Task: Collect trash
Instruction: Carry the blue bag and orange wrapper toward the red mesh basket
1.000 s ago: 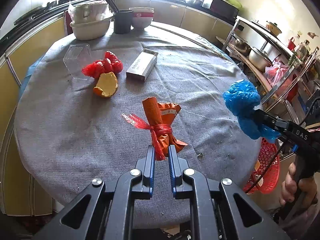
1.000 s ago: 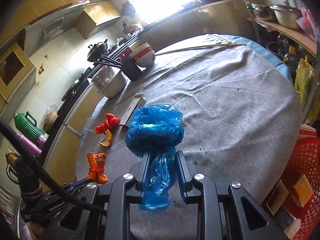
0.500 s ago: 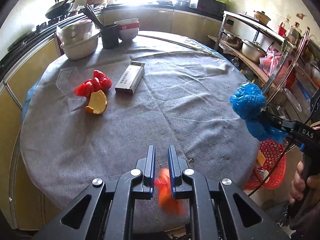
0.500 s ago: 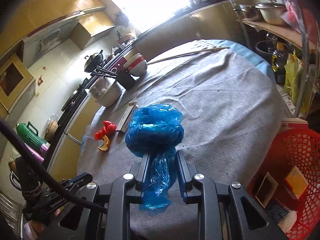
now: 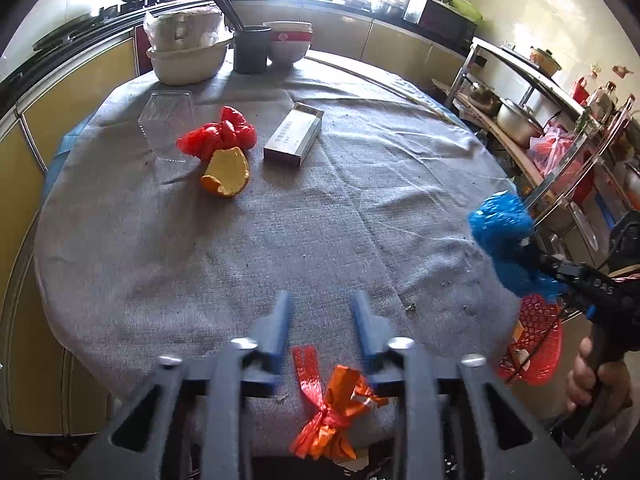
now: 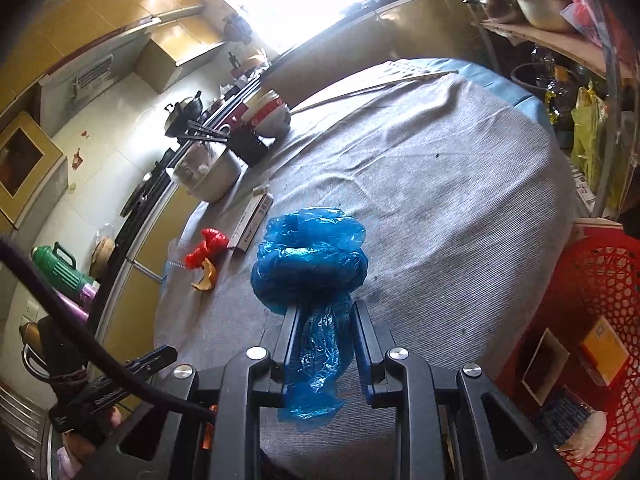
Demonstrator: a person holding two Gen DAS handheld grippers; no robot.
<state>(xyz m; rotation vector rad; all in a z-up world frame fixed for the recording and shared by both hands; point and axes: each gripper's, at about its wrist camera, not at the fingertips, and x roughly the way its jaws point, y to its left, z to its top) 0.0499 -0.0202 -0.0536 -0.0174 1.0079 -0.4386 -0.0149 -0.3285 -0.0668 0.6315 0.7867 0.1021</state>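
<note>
My left gripper hangs over the near edge of the grey-clothed round table, and its jaws are opening. An orange wrapper tied with red ribbon is loose low in the gap between the fingers, and the pads do not touch it. My right gripper is shut on a crumpled blue plastic bag, held above the table's right side. The blue bag also shows at the right of the left wrist view. A red bag, an orange peel, a small carton and a clear plastic tub lie on the cloth.
A red mesh basket with boxes in it stands on the floor by the table's right edge. Bowls and a dark cup with chopsticks sit at the table's far side. A metal rack with pots stands on the right.
The left gripper drew the orange wrapper back to the table's near edge, then its jaws parted and the wrapper dropped low between the fingers. The right gripper keeps its hold on the blue bag.
</note>
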